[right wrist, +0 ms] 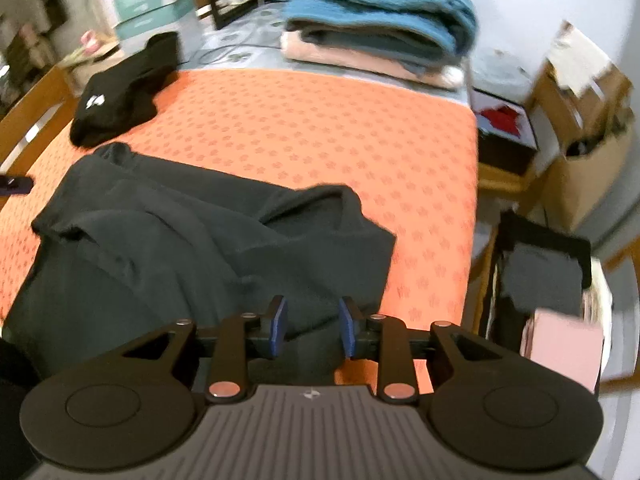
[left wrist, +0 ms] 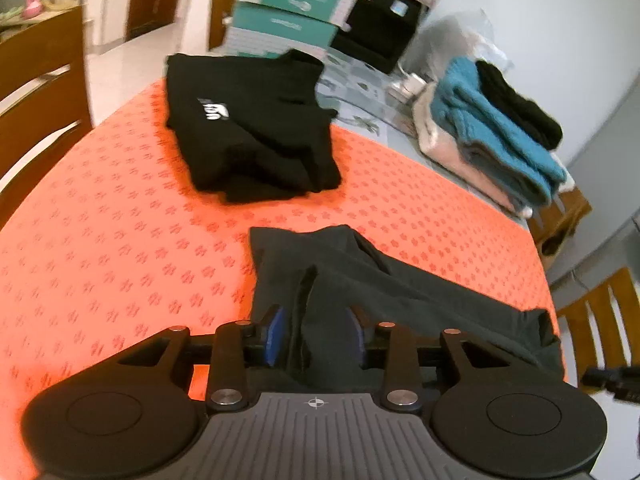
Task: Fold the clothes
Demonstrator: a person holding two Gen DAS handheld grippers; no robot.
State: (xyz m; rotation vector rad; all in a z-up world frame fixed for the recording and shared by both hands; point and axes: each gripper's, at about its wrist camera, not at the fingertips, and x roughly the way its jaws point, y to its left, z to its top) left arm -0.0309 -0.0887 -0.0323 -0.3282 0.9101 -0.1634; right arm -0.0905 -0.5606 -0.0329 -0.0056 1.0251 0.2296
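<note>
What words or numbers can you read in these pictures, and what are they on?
None can be read for sure.
White print on the folded black garment: too blurred to read.
Labels on the teal and white boxes: too small and blurred.
Small crosshair mark on the left hand-held gripper body: a symbol, no letters.
Dark grey garment and orange tablecloth: no writing, only a flower pattern on the cloth.

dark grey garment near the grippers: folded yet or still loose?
Loose. The dark grey garment lies rumpled and creased on the orange cloth, unlike the folded black one.
</note>
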